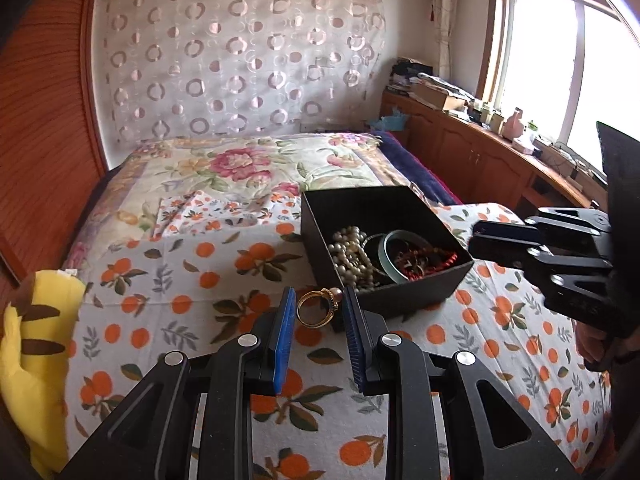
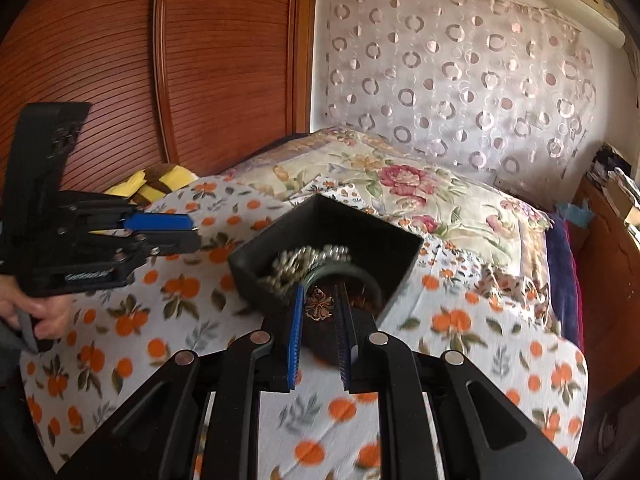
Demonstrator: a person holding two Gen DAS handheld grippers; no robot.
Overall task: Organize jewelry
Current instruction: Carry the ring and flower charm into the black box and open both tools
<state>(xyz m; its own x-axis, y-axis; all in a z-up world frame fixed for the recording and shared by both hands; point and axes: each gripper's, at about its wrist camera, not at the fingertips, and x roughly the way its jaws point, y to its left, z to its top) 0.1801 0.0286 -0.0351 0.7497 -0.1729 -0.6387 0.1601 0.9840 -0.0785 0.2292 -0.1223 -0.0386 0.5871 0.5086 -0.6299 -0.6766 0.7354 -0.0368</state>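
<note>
A black open box (image 1: 320, 216) sits on the orange-print bedsheet, holding a pearl necklace (image 1: 350, 252), a pale green bangle (image 1: 390, 262) and red beads (image 1: 434, 264). My left gripper (image 1: 319, 304) is shut on a gold ring (image 1: 316, 306) with a small pearl, held just in front of the box's near corner. In the right wrist view my right gripper (image 2: 319, 304) is shut on a small bronze flower-shaped piece (image 2: 319, 305), held over the near edge of the box (image 2: 360, 228). The right gripper (image 1: 480, 240) shows side-on at the right, the left gripper (image 2: 192, 232) at the left.
The bed carries an orange-print sheet (image 1: 200, 280) and a floral quilt (image 1: 240, 164). A yellow striped plush (image 1: 36, 344) lies at the left edge. A wooden wardrobe (image 2: 200, 60) stands behind, and a cluttered wooden cabinet (image 1: 480, 148) runs under the window. A hand (image 2: 44, 316) holds the left gripper.
</note>
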